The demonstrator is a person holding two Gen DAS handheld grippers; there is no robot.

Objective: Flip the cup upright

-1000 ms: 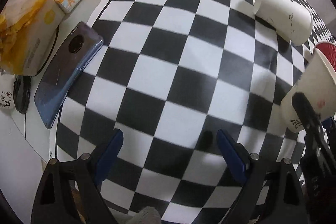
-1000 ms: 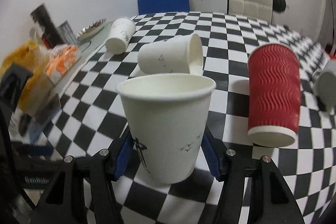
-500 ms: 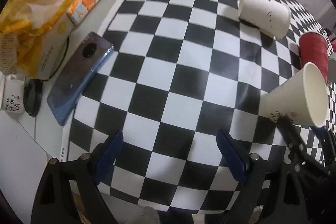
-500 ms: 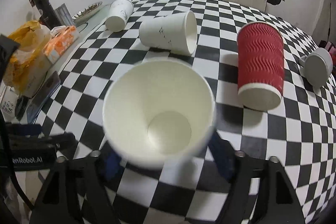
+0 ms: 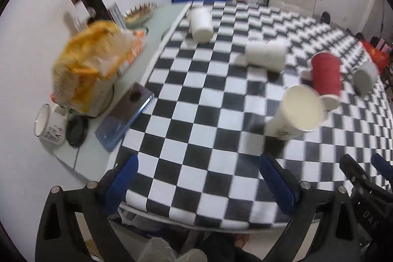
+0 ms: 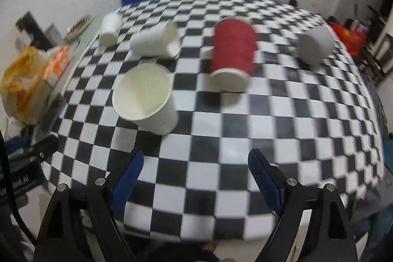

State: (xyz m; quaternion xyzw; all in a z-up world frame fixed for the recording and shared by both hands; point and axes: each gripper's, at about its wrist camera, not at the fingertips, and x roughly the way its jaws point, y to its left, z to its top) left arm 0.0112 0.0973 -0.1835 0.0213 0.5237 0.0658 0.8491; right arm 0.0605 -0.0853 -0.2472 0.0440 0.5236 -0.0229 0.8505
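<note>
A white paper cup stands upright on the checkered table, mouth up; it also shows in the left wrist view. My right gripper is open and empty, pulled back from the cup near the table's front edge. My left gripper is open and empty over the front edge, left of the cup. Two more white cups lie on their sides farther back. A red ribbed cup stands mouth down.
A grey cup lies on its side at the right. A phone, a white mug, a yellow bag and an orange box sit on the left strip of table. Chairs stand behind the table.
My right gripper let go of the white cup, which now stands upright, and drew back. Both grippers have pulled away from the table toward its front edge.
</note>
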